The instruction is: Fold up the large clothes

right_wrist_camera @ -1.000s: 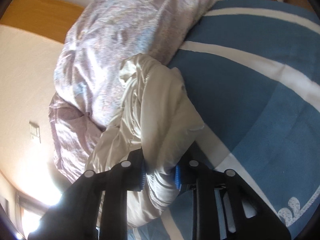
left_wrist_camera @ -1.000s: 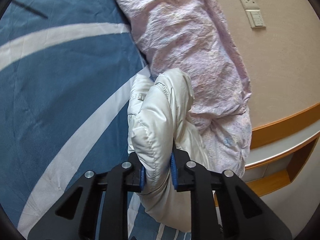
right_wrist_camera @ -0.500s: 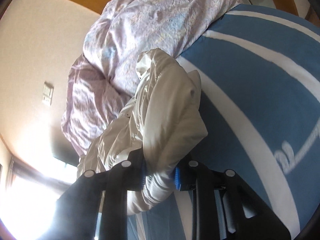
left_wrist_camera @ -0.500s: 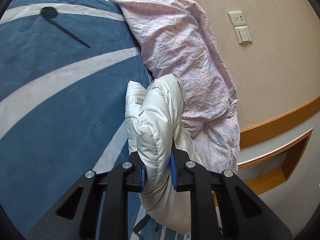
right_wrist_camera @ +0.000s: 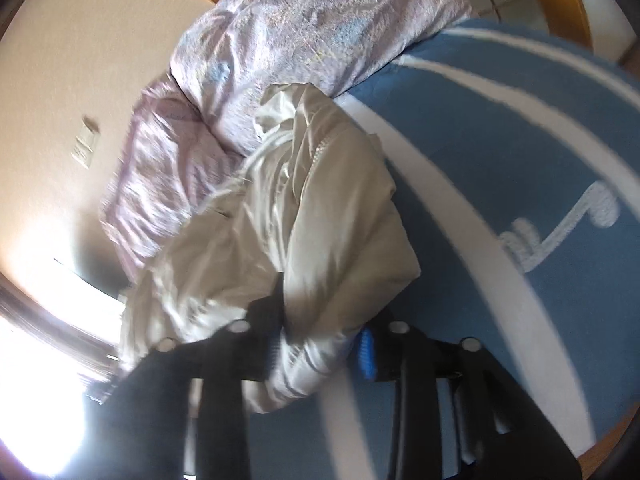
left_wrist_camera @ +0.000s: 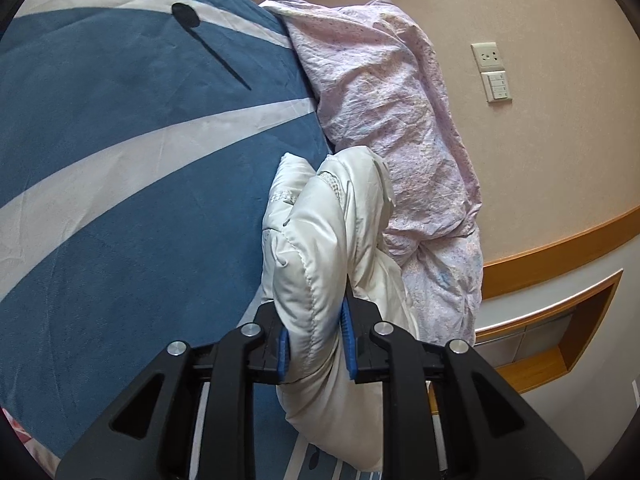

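Nearest the left wrist camera, the left gripper (left_wrist_camera: 314,344) is clamped on a thick quilted fold of the white puffer jacket (left_wrist_camera: 320,240), its blue pads (left_wrist_camera: 283,354) pressed into the padding on both sides. The right gripper (right_wrist_camera: 320,354) likewise pinches a bunched part of the same jacket (right_wrist_camera: 320,220) between its jaws (this view is smeared by blur, so the exact seam cannot be made out). The jacket hangs gathered between the two grippers, bulging up and forward over the blue bedspread (left_wrist_camera: 120,200) with its broad white curved stripes. Just behind the jacket, and touching it, lies a crumpled pale pink duvet (left_wrist_camera: 392,112) heaped along the bed's edge. Farther back stands a beige wall with a socket and switch plate (left_wrist_camera: 492,72) above a wooden trim band (left_wrist_camera: 560,248).
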The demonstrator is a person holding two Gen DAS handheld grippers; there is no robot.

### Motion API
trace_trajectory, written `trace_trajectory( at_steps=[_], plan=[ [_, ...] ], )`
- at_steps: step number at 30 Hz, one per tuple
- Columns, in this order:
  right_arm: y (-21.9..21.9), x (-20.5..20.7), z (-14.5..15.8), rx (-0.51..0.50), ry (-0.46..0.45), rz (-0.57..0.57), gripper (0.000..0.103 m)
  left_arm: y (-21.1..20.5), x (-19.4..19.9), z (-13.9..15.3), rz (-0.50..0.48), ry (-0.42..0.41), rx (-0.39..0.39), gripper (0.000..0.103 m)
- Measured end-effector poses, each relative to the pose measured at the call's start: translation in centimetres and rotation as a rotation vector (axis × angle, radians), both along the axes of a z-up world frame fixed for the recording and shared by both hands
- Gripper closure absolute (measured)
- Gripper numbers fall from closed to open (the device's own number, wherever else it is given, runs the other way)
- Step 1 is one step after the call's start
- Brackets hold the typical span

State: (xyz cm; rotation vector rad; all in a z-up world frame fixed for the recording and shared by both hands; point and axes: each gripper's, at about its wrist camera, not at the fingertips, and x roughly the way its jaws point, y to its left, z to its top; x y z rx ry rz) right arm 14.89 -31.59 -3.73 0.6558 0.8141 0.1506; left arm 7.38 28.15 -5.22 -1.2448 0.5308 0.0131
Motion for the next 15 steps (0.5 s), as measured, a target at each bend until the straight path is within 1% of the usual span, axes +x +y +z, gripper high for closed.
trace_trajectory(
  at_steps=[1,2,3,5,6,7,8,10,12,14,15],
  plan=[
    [0.1,-0.2,0.1,-0.042,0.0,-0.005,0.058,-0.1,0.1,0.0,0.0,0.012,0.015,0.079],
    [0.3,-0.4,0.5,-0.101,-0.006,-0.024,0.05,-0.2,0.1,0.2,0.001,0.024,0.042,0.077],
    [0.3,-0.7,0.8,-0.14,-0.018,-0.041,0.042,-0.3,0.2,0.3,-0.001,0.028,0.062,0.071],
    [0.2,-1.4,2.0,-0.239,-0.061,-0.112,0.038,-0.4,0.3,0.5,-0.001,0.029,0.085,0.058],
    [0.2,-1.6,2.7,-0.276,-0.08,-0.145,0.037,-0.5,0.3,0.5,0.005,0.036,0.097,0.048],
    [0.4,-1.6,3.3,-0.309,-0.097,-0.166,0.037,-0.6,0.3,0.6,0.009,0.038,0.108,0.042],
    [1.0,-1.5,4.2,-0.352,-0.119,-0.172,0.036,-0.7,0.3,0.7,0.008,0.038,0.124,0.041],
    [2.7,-1.0,5.6,-0.416,-0.157,-0.134,0.036,-0.8,0.3,0.8,0.012,0.044,0.156,0.037],
    [5.8,-0.2,7.2,-0.481,-0.212,-0.048,0.036,-1.0,0.3,1.0,0.019,0.051,0.193,0.033],
    [8.4,0.6,7.9,-0.507,-0.242,0.027,0.036,-1.2,0.2,1.1,0.024,0.053,0.219,0.033],
    [10.1,1.1,8.3,-0.518,-0.257,0.079,0.036,-1.2,0.2,1.2,0.027,0.056,0.225,0.03]
  ],
)
